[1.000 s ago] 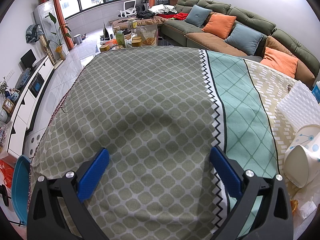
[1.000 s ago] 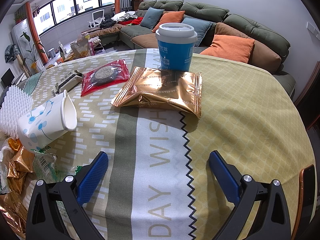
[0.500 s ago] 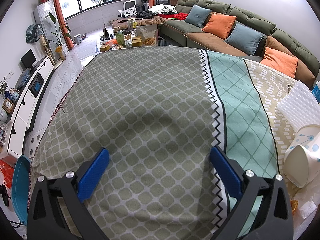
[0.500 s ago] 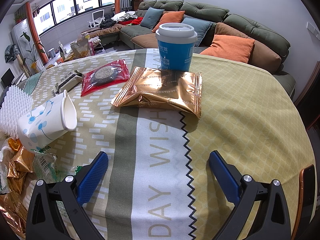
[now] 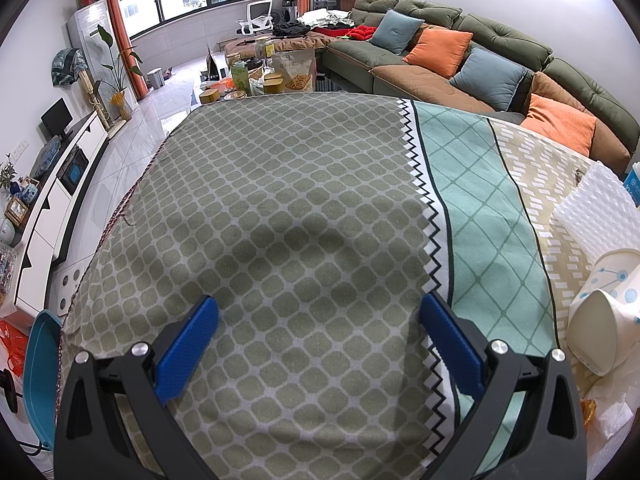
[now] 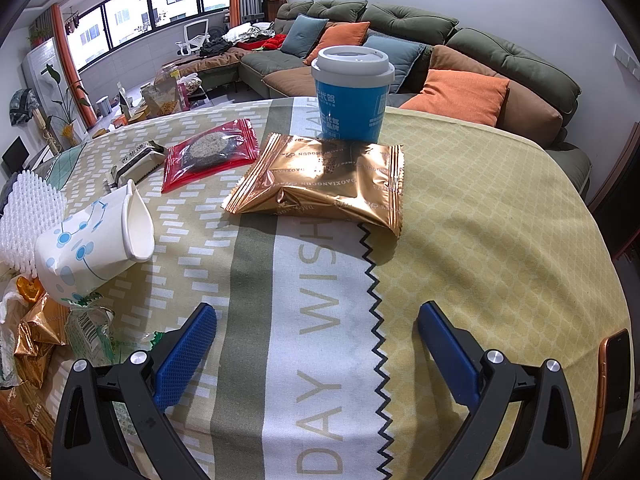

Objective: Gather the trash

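Nothing has moved since a second ago: both grippers hover over the tablecloth exactly where they were, and the litter lies as it did. From the right wrist view, a gold foil wrapper lies flat and puffy in the middle of the table, its far edge just in front of a blue paper cup with a white lid that stands upright. Left of the foil sits a red packet with a dark round biscuit showing through its clear window, and further left a small dark wrapped bar. A white paper cup with blue dots lies tipped on its side, mouth squashed, resting against a white foam net sleeve; below it at the table's left edge is a heap of crumpled gold and green wrappers. The right gripper is spread wide, blue pads well apart, empty, touching nothing, above the grey and white stripes short of the foil wrapper. A phone lies at the far right edge. The left gripper is likewise released and wide, holding nothing, over a bare green patterned stretch of cloth, with the tipped cup off to its right
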`<state>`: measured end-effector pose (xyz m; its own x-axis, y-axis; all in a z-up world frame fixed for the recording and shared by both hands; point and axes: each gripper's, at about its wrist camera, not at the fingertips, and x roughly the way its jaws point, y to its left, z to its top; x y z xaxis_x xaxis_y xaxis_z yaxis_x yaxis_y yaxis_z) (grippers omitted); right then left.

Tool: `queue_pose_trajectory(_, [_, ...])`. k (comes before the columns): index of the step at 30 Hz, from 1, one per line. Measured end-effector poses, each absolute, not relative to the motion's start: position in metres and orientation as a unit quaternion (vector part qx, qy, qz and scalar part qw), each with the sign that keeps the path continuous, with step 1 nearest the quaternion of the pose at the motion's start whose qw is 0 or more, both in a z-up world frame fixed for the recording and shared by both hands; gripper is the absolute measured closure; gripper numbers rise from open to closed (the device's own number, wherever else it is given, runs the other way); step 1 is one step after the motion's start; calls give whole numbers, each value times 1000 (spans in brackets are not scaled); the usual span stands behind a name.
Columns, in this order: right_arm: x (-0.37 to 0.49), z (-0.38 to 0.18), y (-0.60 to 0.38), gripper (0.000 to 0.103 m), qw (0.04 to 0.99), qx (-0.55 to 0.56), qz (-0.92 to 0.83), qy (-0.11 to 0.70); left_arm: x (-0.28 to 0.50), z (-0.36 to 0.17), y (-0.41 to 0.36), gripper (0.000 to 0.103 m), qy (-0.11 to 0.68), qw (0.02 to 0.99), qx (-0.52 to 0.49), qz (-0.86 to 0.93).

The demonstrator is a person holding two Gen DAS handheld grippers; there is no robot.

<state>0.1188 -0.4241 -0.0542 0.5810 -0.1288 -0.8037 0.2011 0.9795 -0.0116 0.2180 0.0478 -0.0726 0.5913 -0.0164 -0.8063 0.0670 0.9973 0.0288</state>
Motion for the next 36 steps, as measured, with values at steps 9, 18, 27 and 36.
queue_pose_trajectory(9, [119,-54,-424,3,888,40,-93,448,218,-73,48,2,451,892,28,-23])
queue_pose_trajectory(18, [119,-54,-424,3,888,40,-93,448,218,-72,47,2,451,892,28,-23])
queue_pose_trajectory(27, [121,-53,-422,3,876,56,-114,466,216,-73,52,3,452,892,21,-26])
queue_pose_trajectory(36, [43,0,-382,3,936,61,-133,321,129,-25,87,3,339,940,-51,-6])
